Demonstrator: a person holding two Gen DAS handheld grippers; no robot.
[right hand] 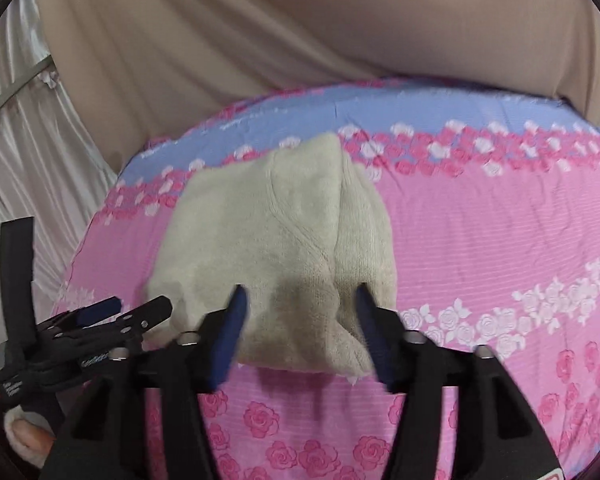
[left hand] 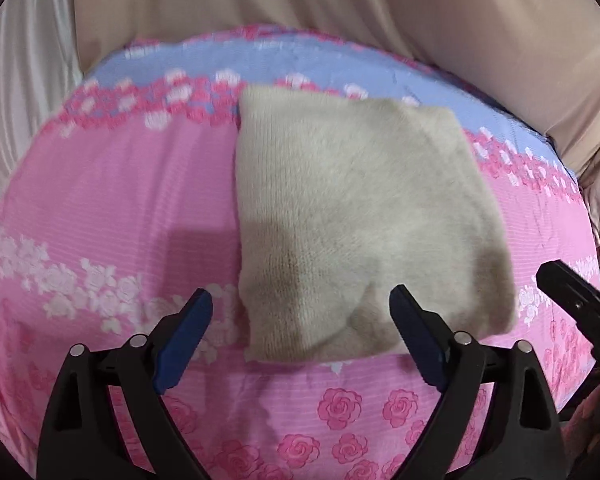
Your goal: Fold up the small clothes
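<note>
apparently the folding is nearly done, judging by how the cream knitted garment (left hand: 360,216) is lying: it is sitting as a compact, roughly square bundle on the pink rose-print bedspread (left hand: 108,200), with its far edge reaching the blue band of that cover and its near edge lying just in front of both grippers. in the right wrist view a seam is curving across the top layer and a vertical ridge is running down the right part, so at least one layer seems to be lying doubled over another, though how many folds are in it i cannot tell. the left gripper (left hand: 300,332) is hanging over the near left corner with its blue fingers (left hand: 184,344) spread wide, one over the bedspread and one over the knit, and it is holding nothing. the right gripper (right hand: 300,332) is hovering over the near edge with its fingers partly apart, also gripping nothing; the fabric is showing free between them. beige curtains (right hand: 220,40) are hanging behind the bed. what is left, i am guessing, is at most one more fold or a tidy-up of the edges, or simply setting the bundle aside.
</note>
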